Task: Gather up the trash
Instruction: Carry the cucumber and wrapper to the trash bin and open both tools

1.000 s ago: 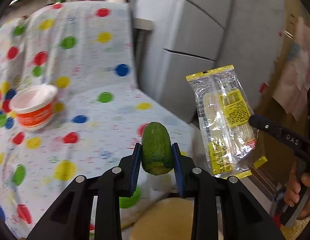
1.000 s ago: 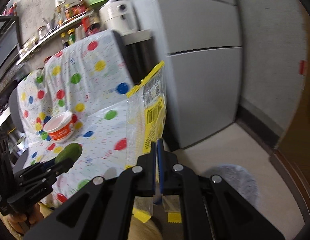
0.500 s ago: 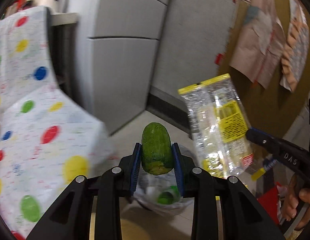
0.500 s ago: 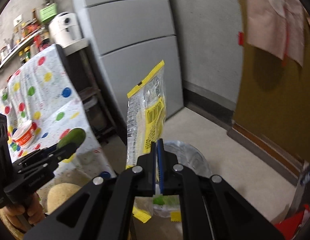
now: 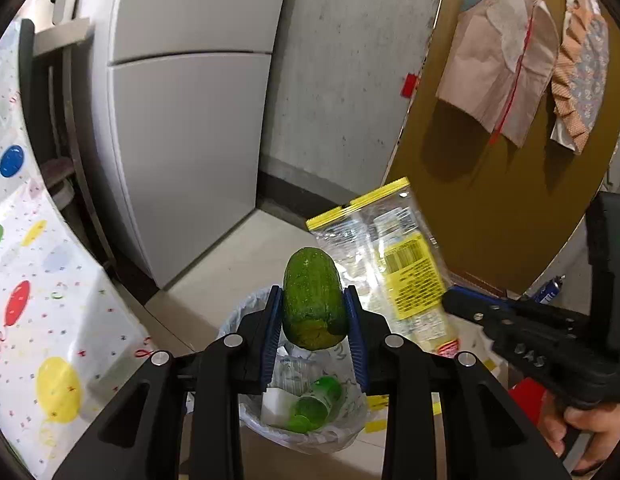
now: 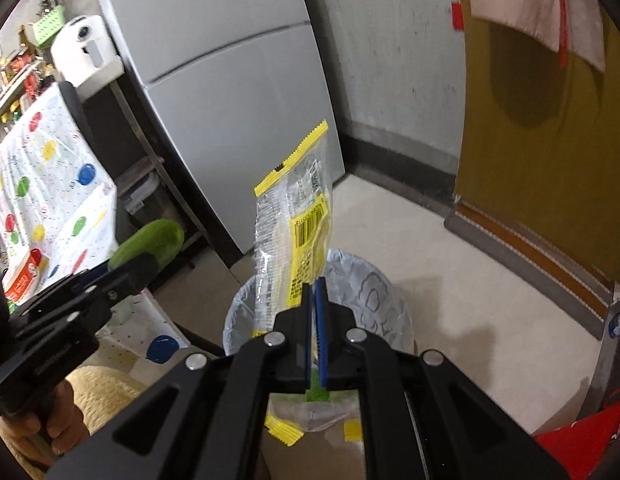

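Observation:
My left gripper (image 5: 313,312) is shut on a green cucumber piece (image 5: 312,296), which stands upright between the blue pads above a white-lined trash bin (image 5: 246,320). The bin holds a green bottle (image 5: 314,403) and white scraps. My right gripper (image 6: 313,292) is shut on a clear plastic wrapper with yellow edges and a barcode (image 6: 298,216), held upright over the bin (image 6: 373,280). The wrapper (image 5: 393,268) and right gripper (image 5: 453,302) also show to the right in the left wrist view; the cucumber piece (image 6: 150,242) shows at left in the right wrist view.
A table with a dotted cloth (image 5: 34,308) stands left of the bin, next to a grey fridge (image 5: 182,128). A brown door (image 5: 493,200) with hanging cloths is at right. An orange tub (image 6: 24,276) sits on the cloth. A red item (image 6: 577,448) lies on the floor.
Both grippers have swung away from the table toward the floor and lowered. The lined bin has come into view beneath them. Cucumber piece and wrapper stay gripped.

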`<state>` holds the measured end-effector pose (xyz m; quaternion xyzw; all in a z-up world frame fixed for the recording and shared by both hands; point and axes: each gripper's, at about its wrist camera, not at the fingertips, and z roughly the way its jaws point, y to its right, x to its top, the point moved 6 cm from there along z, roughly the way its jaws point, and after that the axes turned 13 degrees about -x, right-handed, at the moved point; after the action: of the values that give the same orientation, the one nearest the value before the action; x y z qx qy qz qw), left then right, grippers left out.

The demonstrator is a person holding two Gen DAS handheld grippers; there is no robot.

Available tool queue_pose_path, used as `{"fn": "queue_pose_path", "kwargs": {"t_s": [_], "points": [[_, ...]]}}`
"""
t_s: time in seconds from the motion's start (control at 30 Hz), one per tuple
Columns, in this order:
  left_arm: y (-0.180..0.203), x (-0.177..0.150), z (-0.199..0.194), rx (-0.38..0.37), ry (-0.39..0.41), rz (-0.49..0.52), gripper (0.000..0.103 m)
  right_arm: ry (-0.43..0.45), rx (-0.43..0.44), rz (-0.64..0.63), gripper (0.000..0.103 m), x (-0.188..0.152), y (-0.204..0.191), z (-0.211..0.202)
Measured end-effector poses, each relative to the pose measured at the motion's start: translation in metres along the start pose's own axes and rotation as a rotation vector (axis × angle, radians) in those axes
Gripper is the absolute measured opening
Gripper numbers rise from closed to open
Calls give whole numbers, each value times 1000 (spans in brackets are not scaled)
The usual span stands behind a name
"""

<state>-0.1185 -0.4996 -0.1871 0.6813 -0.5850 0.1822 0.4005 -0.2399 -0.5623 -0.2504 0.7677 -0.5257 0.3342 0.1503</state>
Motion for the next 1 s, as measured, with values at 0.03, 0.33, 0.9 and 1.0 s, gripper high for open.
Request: {"fn": "queue_pose_path", "kwargs": {"t_s": [0.03,0.33,0.9,1.0], "points": [[-1,0,3,3,-7,0,32,-7,-1,-1,3,0,-1,7],[-11,12,14,29,-14,-5,57,-102,-1,24,20,0,-2,56],[-70,-8,-90,267,70,-111,57,147,-117,-44,20,26,-8,-47],[-84,-18,-121,303,91,-154,57,163,-100,-74,40,23,-23,-57]]}}
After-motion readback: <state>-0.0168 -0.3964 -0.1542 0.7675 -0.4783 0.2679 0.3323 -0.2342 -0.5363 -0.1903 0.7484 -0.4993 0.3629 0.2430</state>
